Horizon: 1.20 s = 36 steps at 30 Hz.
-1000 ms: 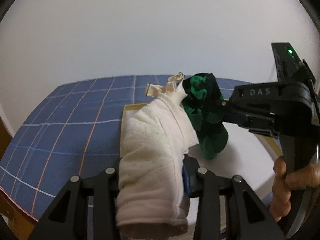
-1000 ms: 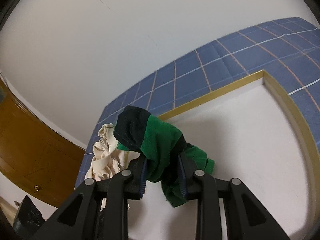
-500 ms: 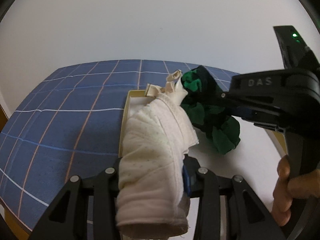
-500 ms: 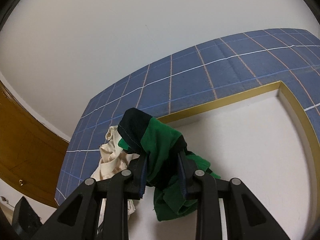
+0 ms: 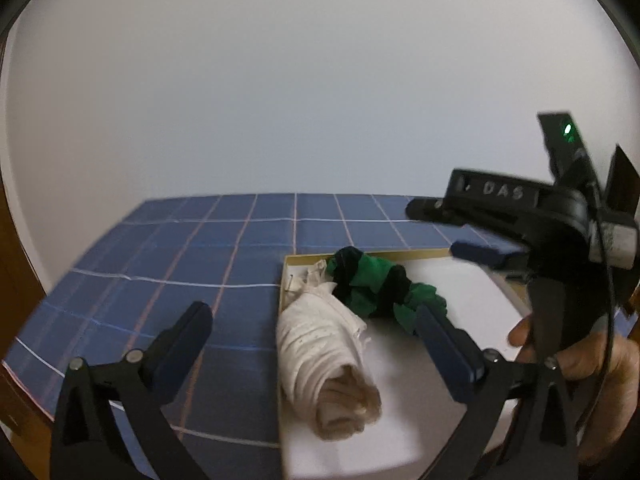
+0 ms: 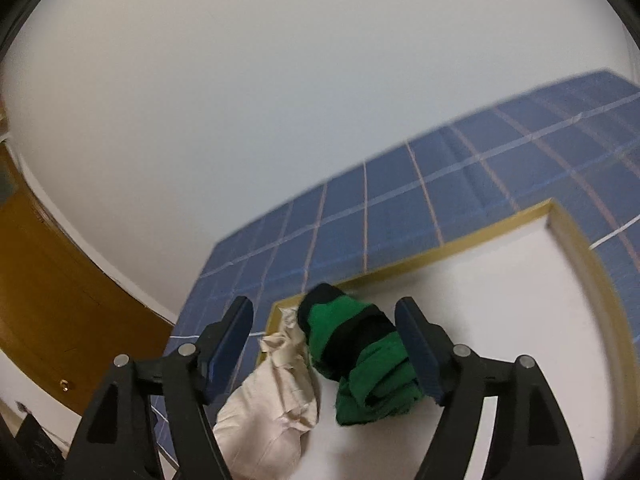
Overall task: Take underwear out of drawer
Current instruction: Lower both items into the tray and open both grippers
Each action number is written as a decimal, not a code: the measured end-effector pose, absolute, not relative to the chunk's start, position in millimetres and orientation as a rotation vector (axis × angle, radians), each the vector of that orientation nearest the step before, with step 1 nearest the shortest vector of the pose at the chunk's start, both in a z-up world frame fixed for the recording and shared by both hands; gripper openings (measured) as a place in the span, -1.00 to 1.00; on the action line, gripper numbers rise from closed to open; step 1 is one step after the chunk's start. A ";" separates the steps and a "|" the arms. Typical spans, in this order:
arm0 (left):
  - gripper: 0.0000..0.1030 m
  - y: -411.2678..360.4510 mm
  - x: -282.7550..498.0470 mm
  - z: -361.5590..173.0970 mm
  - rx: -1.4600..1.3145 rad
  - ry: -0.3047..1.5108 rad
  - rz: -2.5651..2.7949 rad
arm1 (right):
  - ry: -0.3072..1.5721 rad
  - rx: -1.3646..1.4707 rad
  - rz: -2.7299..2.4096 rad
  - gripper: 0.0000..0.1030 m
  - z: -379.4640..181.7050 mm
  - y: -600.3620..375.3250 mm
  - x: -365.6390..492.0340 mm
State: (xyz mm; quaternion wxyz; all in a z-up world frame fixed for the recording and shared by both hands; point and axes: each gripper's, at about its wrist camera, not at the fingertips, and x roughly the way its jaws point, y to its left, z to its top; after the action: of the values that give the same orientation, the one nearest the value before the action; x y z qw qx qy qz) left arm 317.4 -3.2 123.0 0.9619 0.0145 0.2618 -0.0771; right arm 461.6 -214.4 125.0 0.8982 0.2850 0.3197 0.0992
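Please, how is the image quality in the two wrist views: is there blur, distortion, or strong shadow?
Left wrist view: strong fisheye bending with dark corners, the right gripper smeared by motion, the cream roll fairly sharp, light soft with faint shadows. Right wrist view: same bending, the blue checked cloth and yellow tray rim slightly blurred, the green and black garment clearer; no glare.

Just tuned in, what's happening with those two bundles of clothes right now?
A person holds a gripper in each hand over a white tray on a blue checked cloth. The left gripper is opening, its pads clear of the cream rolled underwear lying on the tray. The right gripper is opening too; the green and black underwear sits between its fingers, beside the cream roll. Neither piece is gripped.
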 end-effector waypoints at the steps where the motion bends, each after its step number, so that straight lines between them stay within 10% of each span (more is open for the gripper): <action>1: 1.00 -3.7 313.7 123.5 0.037 0.529 -0.152 | 0.648 0.576 0.202 0.47 128.4 -214.7 455.2; 36: 1.00 -12.9 231.2 154.4 0.008 0.555 -0.115 | 0.546 0.494 0.316 0.48 140.1 -217.0 335.8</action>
State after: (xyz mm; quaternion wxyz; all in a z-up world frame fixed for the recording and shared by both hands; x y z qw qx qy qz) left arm 231.2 -12.9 154.4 0.9601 0.0037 0.2739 -0.0566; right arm 335.8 -217.0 140.1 0.9208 0.2404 0.2658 0.1540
